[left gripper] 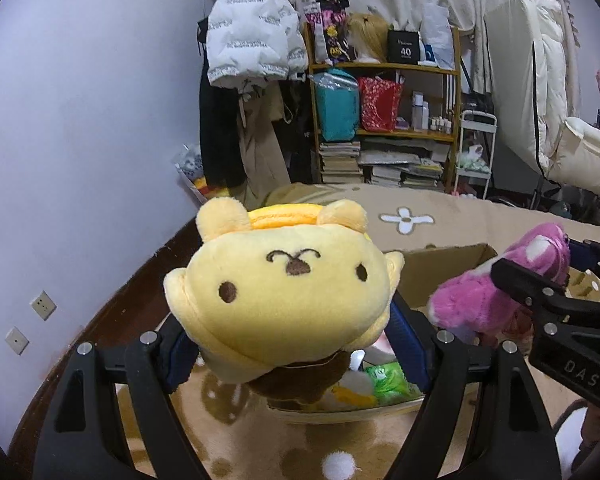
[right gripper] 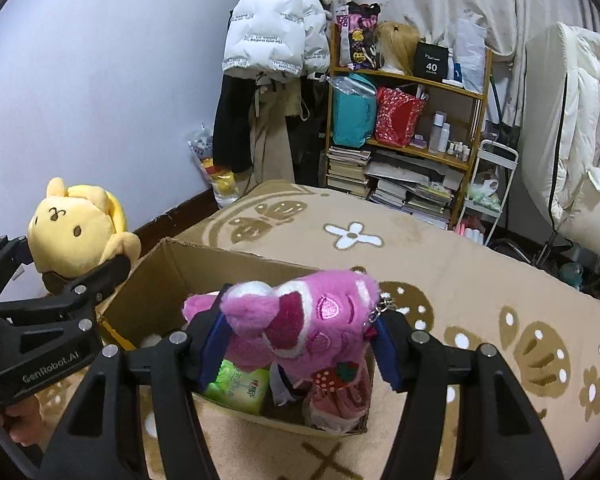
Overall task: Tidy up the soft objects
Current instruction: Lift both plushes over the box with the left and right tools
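My left gripper is shut on a yellow plush dog and holds it in the air above the near left corner of an open cardboard box. The plush also shows in the right wrist view, left of the box. My right gripper is shut on a pink plush bear with a strawberry charm and holds it over the box. The pink bear shows at the right of the left wrist view. The box holds a green pack and a pink bundle.
The box stands on a beige patterned rug. A wooden shelf with bags, bottles and stacked books stands behind. Coats hang to its left. A white cart and a folded white mattress are at the right.
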